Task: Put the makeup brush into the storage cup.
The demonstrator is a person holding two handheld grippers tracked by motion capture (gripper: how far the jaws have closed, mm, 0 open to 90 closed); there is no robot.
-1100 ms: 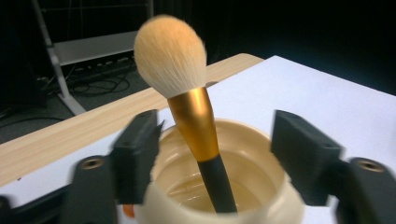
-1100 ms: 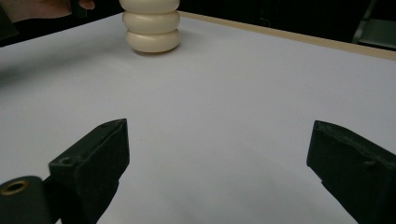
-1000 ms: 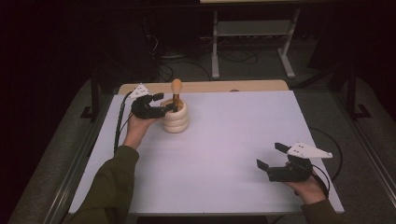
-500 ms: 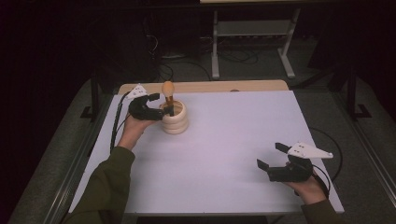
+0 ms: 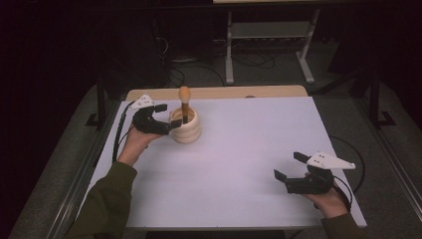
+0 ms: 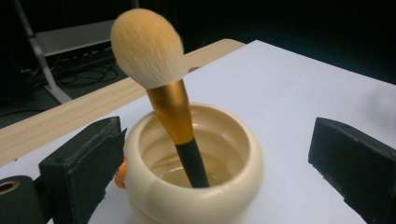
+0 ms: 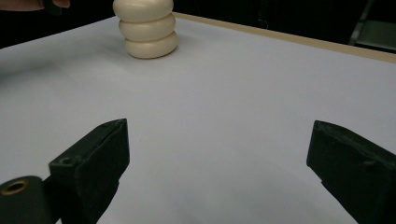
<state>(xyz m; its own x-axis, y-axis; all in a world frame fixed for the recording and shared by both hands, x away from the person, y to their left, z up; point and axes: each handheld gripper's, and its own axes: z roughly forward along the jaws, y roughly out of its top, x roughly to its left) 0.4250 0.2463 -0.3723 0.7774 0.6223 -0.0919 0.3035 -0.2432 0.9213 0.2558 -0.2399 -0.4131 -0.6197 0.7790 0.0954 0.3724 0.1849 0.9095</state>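
A cream ribbed jar (image 5: 186, 130) stands at the far left of the white table (image 5: 249, 149). A makeup brush (image 5: 184, 95) with a tan head, gold ferrule and black handle leans inside it, head up. My left gripper (image 5: 167, 119) sits just left of the jar, and its jaws have just been opening. In the left gripper view the jar (image 6: 191, 182) lies between the open jaws of the left gripper (image 6: 219, 140), and the brush (image 6: 149, 51) stands free of both. My right gripper (image 5: 288, 166) rests open near the front right. In its own view the right gripper (image 7: 219, 135) has nothing between its jaws.
A wooden strip (image 5: 224, 92) runs along the table's far edge. Behind it on the dark floor stand a metal frame (image 5: 268, 40) and loose cables. The far jar (image 7: 145, 28) shows in the right gripper view across bare white table.
The left gripper has let go of the brush and drawn back to the left of the jar. The brush now leans in the jar by itself. The right gripper has not moved.
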